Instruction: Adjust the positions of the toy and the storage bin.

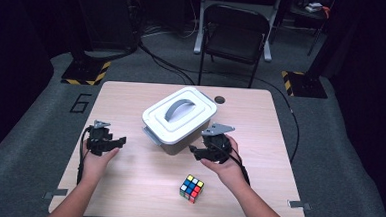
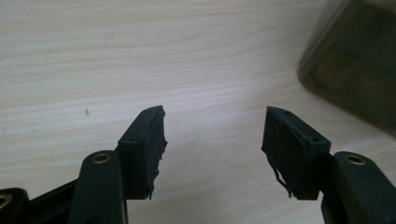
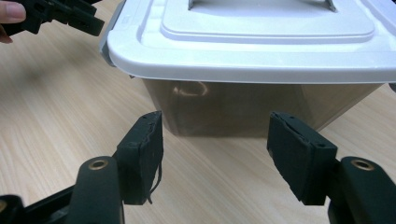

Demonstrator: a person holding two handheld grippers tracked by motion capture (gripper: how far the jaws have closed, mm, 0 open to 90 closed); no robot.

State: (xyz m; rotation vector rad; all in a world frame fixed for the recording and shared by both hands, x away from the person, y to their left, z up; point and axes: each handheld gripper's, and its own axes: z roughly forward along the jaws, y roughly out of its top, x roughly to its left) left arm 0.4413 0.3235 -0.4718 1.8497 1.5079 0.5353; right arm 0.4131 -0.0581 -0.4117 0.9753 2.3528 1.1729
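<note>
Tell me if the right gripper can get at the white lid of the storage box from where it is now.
Probably yes. The right gripper hangs open just beside the storage box, jaws empty and pointed at its near wall, with bare table between. The white lid sits just above its line; the Rubik's cube lies well clear.

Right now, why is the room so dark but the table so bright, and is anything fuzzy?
In the high view, light falls on the wooden table while the floor and room around it stay dim. In the left gripper view, the storage box at the corner looks blurred and murky. In the right gripper view, the box's white lid is bright, with a small shiny reflection on the smoky wall beneath it.
</note>
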